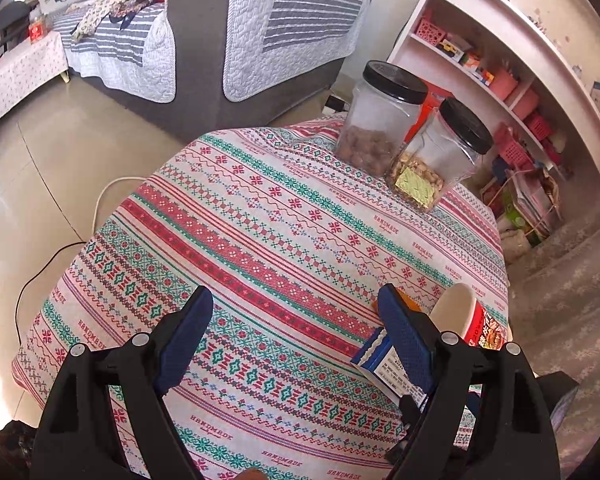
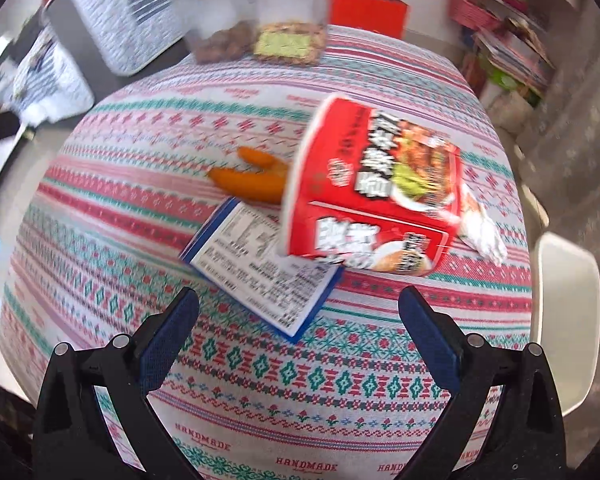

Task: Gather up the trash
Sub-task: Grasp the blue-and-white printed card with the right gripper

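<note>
A red instant-noodle cup (image 2: pixel 372 188) lies on its side on the patterned tablecloth (image 2: pixel 300 380), its bottom edge resting on a flat blue-and-white carton (image 2: pixel 260 264). Curled orange peel (image 2: pixel 248 178) lies just behind the carton. My right gripper (image 2: pixel 300 296) hovers open just short of the carton's near corner, with nothing between its fingers. In the left wrist view the same carton (image 1: pixel 374 354), the cup (image 1: pixel 488 328) and a bit of peel (image 1: pixel 408 300) sit behind my right-hand finger. My left gripper (image 1: pixel 296 296) is open over bare cloth.
Two clear jars with black lids, one of nuts (image 1: pixel 380 120) and one with a green label (image 1: pixel 436 160), stand at the table's far edge. A red box (image 2: pixel 368 8) is behind them. A white chair (image 2: pixel 564 320) is at the right, shelves (image 1: pixel 512 80) and a sofa (image 1: pixel 220 40) beyond.
</note>
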Available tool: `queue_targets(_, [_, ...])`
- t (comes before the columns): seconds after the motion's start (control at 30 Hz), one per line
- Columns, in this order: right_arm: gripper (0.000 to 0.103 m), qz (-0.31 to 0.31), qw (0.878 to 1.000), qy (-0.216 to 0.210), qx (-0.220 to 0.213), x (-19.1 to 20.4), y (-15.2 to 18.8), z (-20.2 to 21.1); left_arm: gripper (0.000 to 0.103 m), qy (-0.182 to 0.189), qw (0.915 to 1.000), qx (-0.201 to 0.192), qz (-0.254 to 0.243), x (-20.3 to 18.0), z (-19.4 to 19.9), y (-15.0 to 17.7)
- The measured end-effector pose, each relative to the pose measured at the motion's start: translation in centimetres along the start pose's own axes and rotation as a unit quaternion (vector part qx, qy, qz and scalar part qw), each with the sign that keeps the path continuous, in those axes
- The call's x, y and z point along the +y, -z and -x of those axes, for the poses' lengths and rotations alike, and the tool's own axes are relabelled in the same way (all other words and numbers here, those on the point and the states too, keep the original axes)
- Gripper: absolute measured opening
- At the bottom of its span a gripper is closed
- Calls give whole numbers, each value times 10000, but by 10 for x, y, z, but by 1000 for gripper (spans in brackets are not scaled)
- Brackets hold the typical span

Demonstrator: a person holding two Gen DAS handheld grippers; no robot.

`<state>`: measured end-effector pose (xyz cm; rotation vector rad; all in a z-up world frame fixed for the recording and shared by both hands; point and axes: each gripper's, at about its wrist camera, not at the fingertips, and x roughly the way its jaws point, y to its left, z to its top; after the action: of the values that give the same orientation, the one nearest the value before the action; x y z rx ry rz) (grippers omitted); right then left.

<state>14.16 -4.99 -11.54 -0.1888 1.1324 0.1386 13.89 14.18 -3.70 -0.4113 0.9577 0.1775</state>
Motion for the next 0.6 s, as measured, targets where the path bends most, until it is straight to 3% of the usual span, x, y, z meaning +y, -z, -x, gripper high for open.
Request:
queue_targets(0.07, [96, 260, 9996, 25, 76, 6, -2, -10, 82, -20, 10000, 6, 81, 9, 0, -2])
queue_targets(0.17, [96, 399, 9984, -291, 275, 7, -14, -22, 82, 0, 9998, 84, 180, 18, -3, -3])
queue_targets(0.4, [96, 943, 9931, -612, 321, 13, -36, -47, 82, 59, 9995, 144, 276, 28, -5, -8])
queue_targets(0.5, [80, 966, 9917, -773, 336, 15, -35, -51, 82, 51, 9994, 169, 285, 29, -7, -9])
queue_targets(0.57, [61, 1035, 9910, -794, 316, 17, -37, -46, 82, 39, 9994, 205, 265, 29, -11, -11])
queue_targets(0.6, [60, 1002, 9909, -834, 337, 17, -36, -44, 82, 37, 9994, 227, 256, 28, -13, -11])
